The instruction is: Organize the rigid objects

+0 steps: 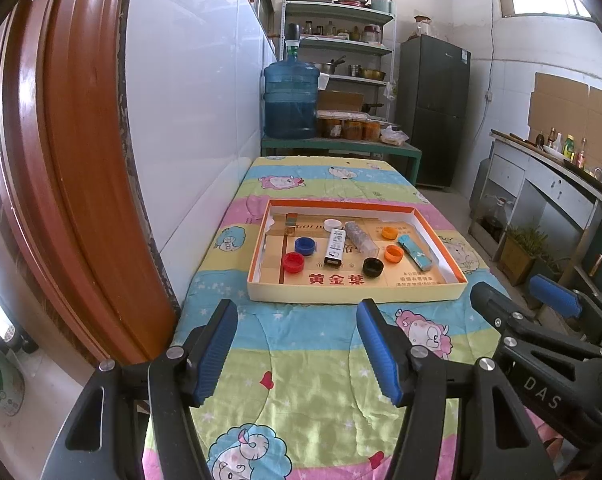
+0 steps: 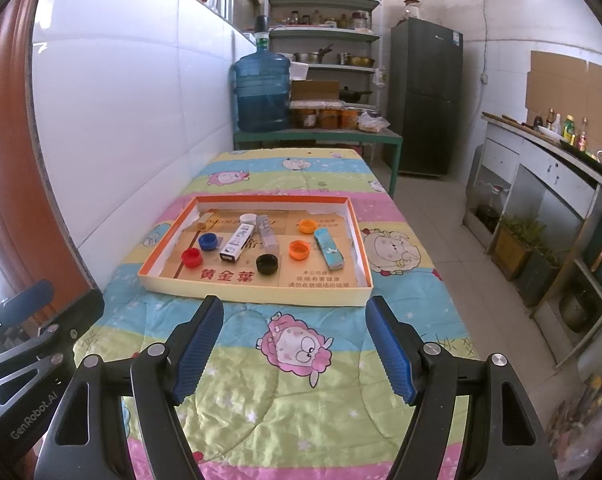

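1. You are holding the left gripper [image 1: 297, 312] over the near end of the counter [image 1: 301, 380], jaws standing wide with nothing between them.
2. You are holding the right gripper [image 2: 295, 308] beside it, jaws also spread wide and gripping nothing.
3. Both grippers are pointing down at the shallow box [image 1: 355, 294], which is sitting on the cartoon blanket [image 1: 285, 408] past the fingertips, not touching them.
4. Inside the box, the red cap [image 1: 293, 261] and blue cap [image 1: 305, 246] are lying near the left wall, just beside each other.
5. The white cap [image 1: 333, 224] is sitting further back, near the middle.
6. The white lighter [image 1: 335, 248] is lying lengthwise at the centre, with the clear plastic tube [image 1: 361, 236] just to its right.
7. The black cap [image 1: 373, 267] is sitting near the front edge, right of the lighter.
8. Two orange caps [image 1: 393, 254] are lying on the right half, one behind the other.
9. The light blue packet [image 1: 417, 254] is lying slanted along the right wall.
10. A blue water jug [image 1: 289, 100] is standing on the green bench [image 1: 341, 148] beyond the counter, against the tiled wall.
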Motion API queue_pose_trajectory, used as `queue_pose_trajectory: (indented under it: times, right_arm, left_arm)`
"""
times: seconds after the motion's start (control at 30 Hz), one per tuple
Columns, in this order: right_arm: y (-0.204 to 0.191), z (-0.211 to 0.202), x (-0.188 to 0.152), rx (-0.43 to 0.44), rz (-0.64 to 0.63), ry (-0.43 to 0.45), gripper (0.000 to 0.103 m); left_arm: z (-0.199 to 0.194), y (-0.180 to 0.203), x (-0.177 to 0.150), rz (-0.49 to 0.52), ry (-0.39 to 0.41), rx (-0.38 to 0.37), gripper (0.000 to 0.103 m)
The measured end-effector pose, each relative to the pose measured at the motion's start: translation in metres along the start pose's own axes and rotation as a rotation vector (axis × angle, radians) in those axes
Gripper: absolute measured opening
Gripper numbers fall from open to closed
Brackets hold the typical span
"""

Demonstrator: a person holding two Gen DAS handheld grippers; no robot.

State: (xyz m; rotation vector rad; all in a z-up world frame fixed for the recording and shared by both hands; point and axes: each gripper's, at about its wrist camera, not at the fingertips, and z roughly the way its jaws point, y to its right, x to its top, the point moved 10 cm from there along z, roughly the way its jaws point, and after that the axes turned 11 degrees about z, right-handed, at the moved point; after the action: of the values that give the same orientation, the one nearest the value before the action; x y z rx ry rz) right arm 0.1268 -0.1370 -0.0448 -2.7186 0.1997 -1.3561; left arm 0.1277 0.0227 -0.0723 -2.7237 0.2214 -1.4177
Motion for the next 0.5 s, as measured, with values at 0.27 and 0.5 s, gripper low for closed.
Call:
queue_pose_trajectory:
  times: [0.27,0.5]
  right_arm:
    - [-0.0008,0.0003,-0.001,0.0,-0.001,0.0,0.075]
    - [-0.0009,0.0003,-0.0008,0.001,-0.001,0.0,0.075]
  left_arm:
    - [0.001,-0.0008,-0.0013,0.0,-0.003,-0.001,0.062]
    - [0.0007,-0.0008,-0.0013,0.001,-0.003,0.0,0.062]
